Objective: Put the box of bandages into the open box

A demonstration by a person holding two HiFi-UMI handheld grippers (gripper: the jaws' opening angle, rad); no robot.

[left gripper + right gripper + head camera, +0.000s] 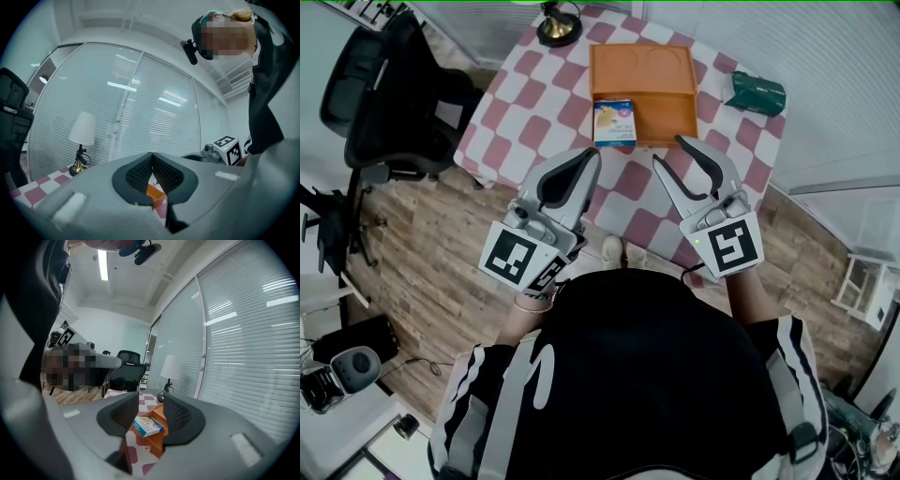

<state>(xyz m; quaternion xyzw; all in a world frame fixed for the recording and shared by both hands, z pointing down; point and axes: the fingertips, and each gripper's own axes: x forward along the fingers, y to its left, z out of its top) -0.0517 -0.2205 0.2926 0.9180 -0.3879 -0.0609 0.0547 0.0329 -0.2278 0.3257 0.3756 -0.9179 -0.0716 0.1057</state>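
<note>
An orange open box (661, 103) lies on the checkered table (525, 103). The blue and white box of bandages (615, 124) rests at the orange box's front left corner, one end over the rim. Both grippers hover at the table's near edge, short of the two boxes. My left gripper (593, 156) is shut with nothing in it; its tips (151, 157) meet, and a bit of the orange box (152, 191) shows below. My right gripper (672, 152) is open. Between its jaws, farther off, the box of bandages (148, 426) sits on the orange box (159, 439).
A dark green pouch (757, 92) lies at the table's right side. A lamp (558, 26) stands at the far left corner; its white shade (82, 129) shows too. A black office chair (389, 94) stands left of the table on the wood floor.
</note>
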